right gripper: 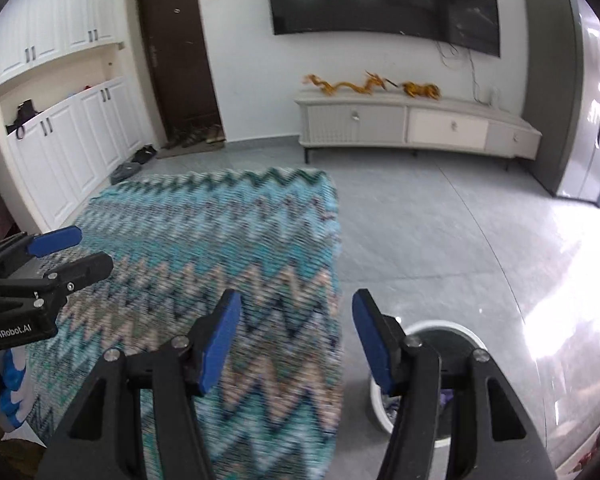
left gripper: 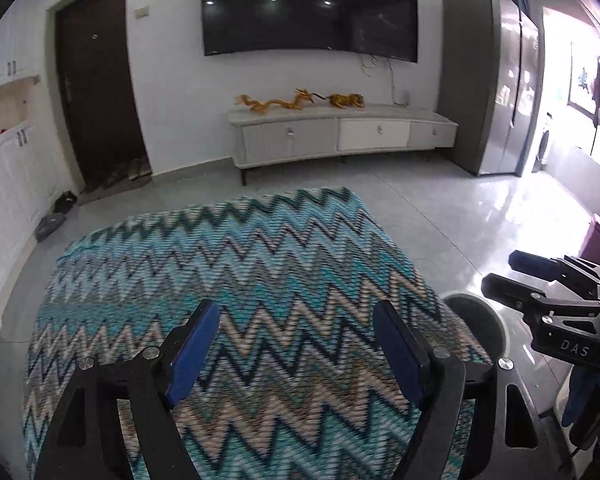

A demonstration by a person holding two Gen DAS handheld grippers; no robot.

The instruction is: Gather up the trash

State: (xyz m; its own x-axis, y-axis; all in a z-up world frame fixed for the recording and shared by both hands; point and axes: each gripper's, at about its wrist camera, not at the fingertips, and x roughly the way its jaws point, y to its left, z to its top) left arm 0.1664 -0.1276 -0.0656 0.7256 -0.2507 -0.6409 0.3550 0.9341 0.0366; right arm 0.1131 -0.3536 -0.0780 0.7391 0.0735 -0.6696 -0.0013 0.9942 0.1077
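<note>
My left gripper (left gripper: 296, 316) is open and empty above a zigzag-patterned blue cloth surface (left gripper: 236, 280). It also shows in the right wrist view (right gripper: 88, 248) at the left. My right gripper (right gripper: 296, 304) is open and empty, over the cloth's right edge (right gripper: 228, 240). It also shows in the left wrist view (left gripper: 504, 270) at the right. A round white trash bin (right gripper: 452, 328) stands on the floor just right of the cloth, partly behind my right finger; its rim shows in the left wrist view (left gripper: 484, 312). No loose trash is visible on the cloth.
A TV cabinet (left gripper: 340, 132) with golden dragon figures (left gripper: 284, 102) stands against the far wall under a wall TV (left gripper: 308, 8). A dark door (left gripper: 96, 92), white cupboards (right gripper: 60, 152) and shoes (right gripper: 140, 156) are at left. A fridge (left gripper: 504, 92) stands at right. Glossy grey floor (right gripper: 440, 232) surrounds the cloth.
</note>
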